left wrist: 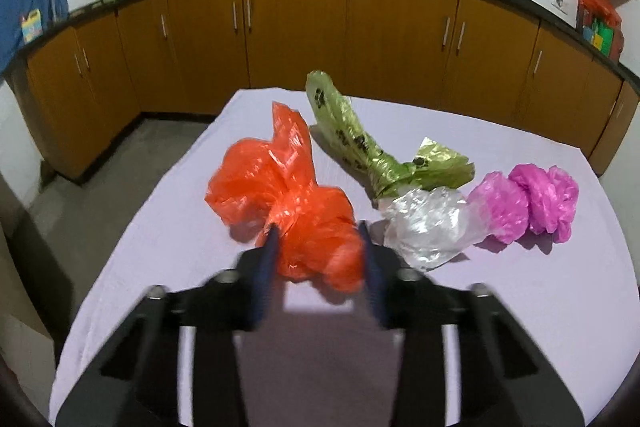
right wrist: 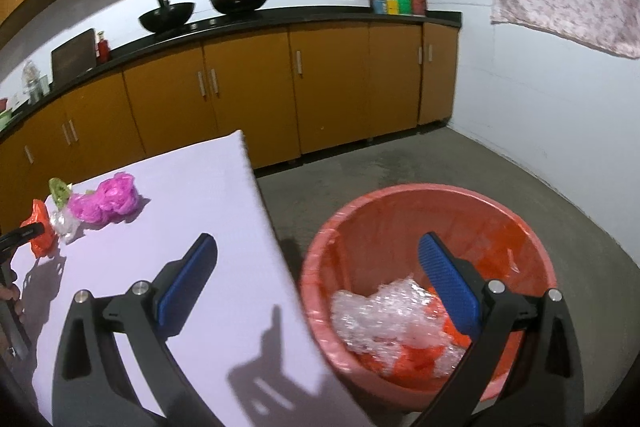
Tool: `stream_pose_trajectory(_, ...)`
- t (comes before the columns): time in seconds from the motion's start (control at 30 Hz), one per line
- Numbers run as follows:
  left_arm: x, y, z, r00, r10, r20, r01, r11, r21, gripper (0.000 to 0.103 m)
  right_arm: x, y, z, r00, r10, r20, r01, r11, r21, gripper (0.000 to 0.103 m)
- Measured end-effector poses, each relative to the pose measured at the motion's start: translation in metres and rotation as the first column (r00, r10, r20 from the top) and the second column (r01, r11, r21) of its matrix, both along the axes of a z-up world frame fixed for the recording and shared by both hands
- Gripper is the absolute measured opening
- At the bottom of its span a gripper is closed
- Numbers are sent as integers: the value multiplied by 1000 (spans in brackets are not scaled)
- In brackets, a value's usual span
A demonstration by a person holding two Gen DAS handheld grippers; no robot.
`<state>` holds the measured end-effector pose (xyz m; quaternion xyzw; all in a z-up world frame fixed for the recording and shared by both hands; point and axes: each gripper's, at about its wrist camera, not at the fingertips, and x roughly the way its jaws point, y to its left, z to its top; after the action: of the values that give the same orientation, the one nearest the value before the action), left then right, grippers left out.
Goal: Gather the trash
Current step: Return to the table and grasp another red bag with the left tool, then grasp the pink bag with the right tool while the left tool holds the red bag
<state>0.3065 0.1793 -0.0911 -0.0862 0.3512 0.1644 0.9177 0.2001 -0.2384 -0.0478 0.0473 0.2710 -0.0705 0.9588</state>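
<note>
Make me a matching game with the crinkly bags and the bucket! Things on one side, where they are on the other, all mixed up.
Things:
1. orange bag
2. pink bag
3. green bag
4. red bucket

Places:
A. on the floor beside the table
B. between the left gripper fingers
C. farthest right in the row on the table
D. behind the clear bag, toward the cupboards

Pairs: 1-B, 2-C, 3-D, 4-A
</note>
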Motion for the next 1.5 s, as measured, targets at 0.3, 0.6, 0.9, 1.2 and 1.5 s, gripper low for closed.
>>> stream_pose_trajectory(0.3,-26,6,2,994,-99,55,100,995,-17,16,29,61,-2,991,132,-5,-131,991,34,97)
stream_pose_trajectory(0.6,-47,17,6,980,-179,91,182,983,-25,16,101,155,-22,940,331,-82,-322,941,106,76)
stream_pose_trajectory(0.9,-44,27,4,978,-178,107,184,982,-47,16,183,215,-34,932,340,-122,-315,931,185,89)
stream_pose_trajectory(1.2,-43,16,0,971,-218,101,219,976,-2,16,216,224,-67,906,353,-235,-288,919,268,81)
stream_pose_trajectory(1.5,-52,5,11,965,-238,112,239,971,7,16,182,214,-54,890,412,-194,-370,903,218,55)
